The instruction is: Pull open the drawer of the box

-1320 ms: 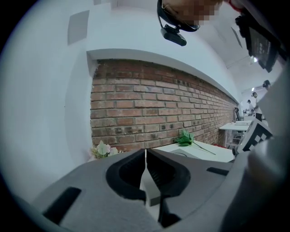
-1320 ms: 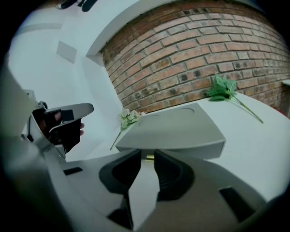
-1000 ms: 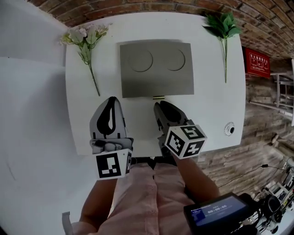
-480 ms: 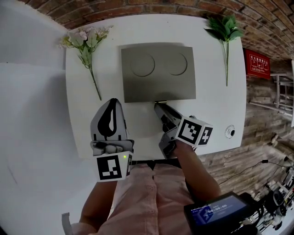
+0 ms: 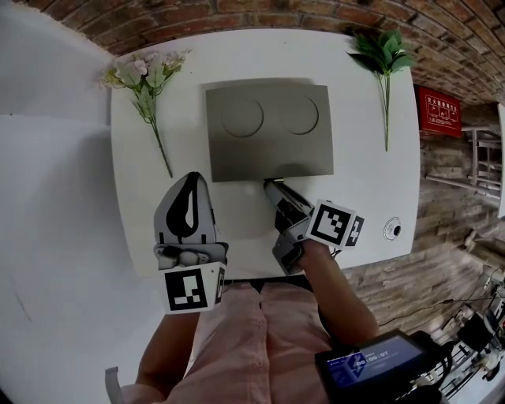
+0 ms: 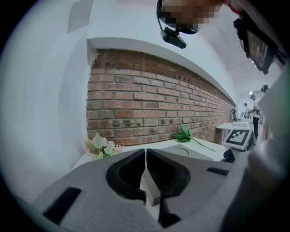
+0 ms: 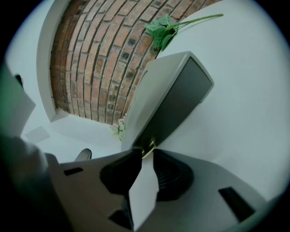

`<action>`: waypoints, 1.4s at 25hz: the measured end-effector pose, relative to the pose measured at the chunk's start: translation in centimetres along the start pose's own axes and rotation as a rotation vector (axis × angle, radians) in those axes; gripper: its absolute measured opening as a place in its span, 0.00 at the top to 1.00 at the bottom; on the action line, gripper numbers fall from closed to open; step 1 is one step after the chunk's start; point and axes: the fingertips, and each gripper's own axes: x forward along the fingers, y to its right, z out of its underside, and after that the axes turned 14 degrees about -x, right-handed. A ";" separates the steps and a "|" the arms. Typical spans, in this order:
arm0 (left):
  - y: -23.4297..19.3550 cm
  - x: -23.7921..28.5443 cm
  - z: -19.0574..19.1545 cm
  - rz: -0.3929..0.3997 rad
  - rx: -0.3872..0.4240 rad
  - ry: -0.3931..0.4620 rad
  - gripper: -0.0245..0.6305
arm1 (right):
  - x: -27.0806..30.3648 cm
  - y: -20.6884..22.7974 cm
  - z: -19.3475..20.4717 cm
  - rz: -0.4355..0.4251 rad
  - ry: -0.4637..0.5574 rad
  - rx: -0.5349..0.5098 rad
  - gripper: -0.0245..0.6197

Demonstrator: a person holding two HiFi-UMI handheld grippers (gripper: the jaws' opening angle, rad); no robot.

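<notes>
Drawer (image 7: 179, 106) shut, flush in box (image 5: 268, 130) at mid-table (image 5: 371, 189); pull not begun. Right gripper (image 7: 147, 152): jaws just been closing, tips apparently pinching handle (image 7: 147, 146). Left gripper (image 6: 145, 152) closed, empty. Remaining: the whole pull.

Ahead of you: white table (image 5: 371, 181), rounded corners, far edge against red-brown brick wall (image 5: 237, 12). White wall (image 6: 54, 90) frames brick on your left. Red sign (image 5: 440, 110) off table's right edge. Brown plank floor (image 5: 402, 276) to your right. Light even, shadows soft.
</notes>
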 end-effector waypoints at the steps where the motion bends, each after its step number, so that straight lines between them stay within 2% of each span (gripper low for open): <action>1: 0.0 0.0 0.0 0.000 0.001 0.000 0.93 | 0.0 0.0 0.0 -0.003 0.002 0.001 0.83; 27: 0.9 -1.4 -0.4 -0.018 0.015 0.025 0.93 | -0.3 0.1 0.3 -0.016 0.032 0.021 0.90; 35: 0.7 -1.4 -0.5 -0.019 0.013 0.023 0.93 | -0.3 0.1 0.2 -0.016 0.031 0.023 0.87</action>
